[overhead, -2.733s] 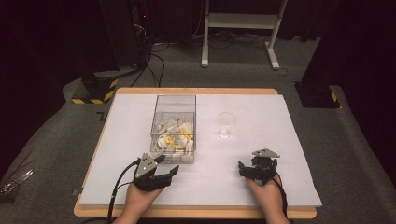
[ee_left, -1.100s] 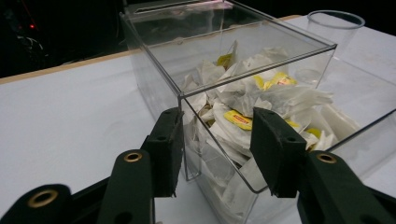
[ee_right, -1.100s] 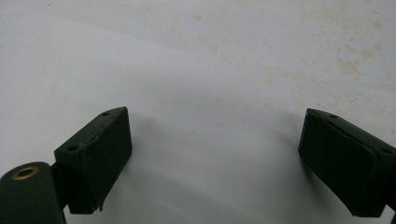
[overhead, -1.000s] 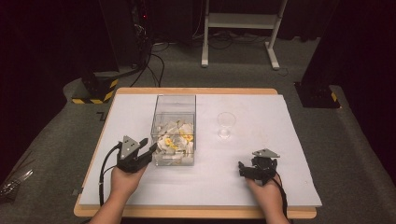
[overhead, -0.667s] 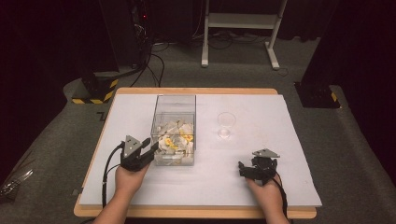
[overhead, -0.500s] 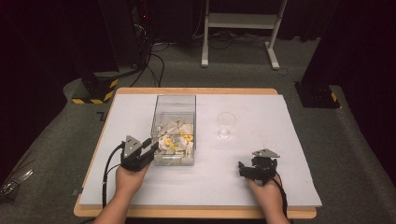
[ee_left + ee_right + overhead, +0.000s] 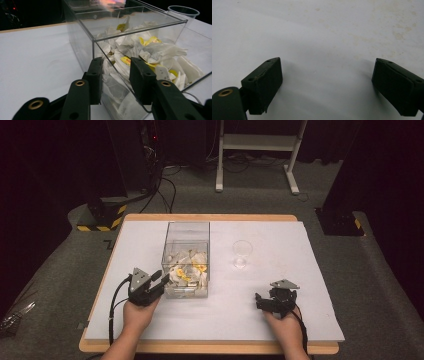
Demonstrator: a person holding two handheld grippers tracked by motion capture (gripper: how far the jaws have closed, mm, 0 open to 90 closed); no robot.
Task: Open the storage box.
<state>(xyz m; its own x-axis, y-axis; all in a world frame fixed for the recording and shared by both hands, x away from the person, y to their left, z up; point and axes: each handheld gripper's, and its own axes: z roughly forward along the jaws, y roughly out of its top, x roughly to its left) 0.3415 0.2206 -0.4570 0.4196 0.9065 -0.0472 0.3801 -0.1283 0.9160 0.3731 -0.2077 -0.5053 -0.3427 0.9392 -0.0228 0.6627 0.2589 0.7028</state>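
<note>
Lab or studio: dark curtains, cable bundles (image 7: 160, 190), hazard-striped base (image 7: 100, 215), white test table (image 7: 300, 270)

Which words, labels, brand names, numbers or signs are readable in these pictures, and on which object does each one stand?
No text can be read.
Yellow and red tags on the white tea bags inside the clear plastic box: printing too blurred to read.
Dark mark on the grey floor mat beside the table: partly hidden, not readable.
Clear plastic cup and white table cover: no writing.

The left gripper (image 7: 159, 279) now sits at the clear box's (image 7: 186, 257) seven-o'clock corner, jaws just closed on its wall.
</note>
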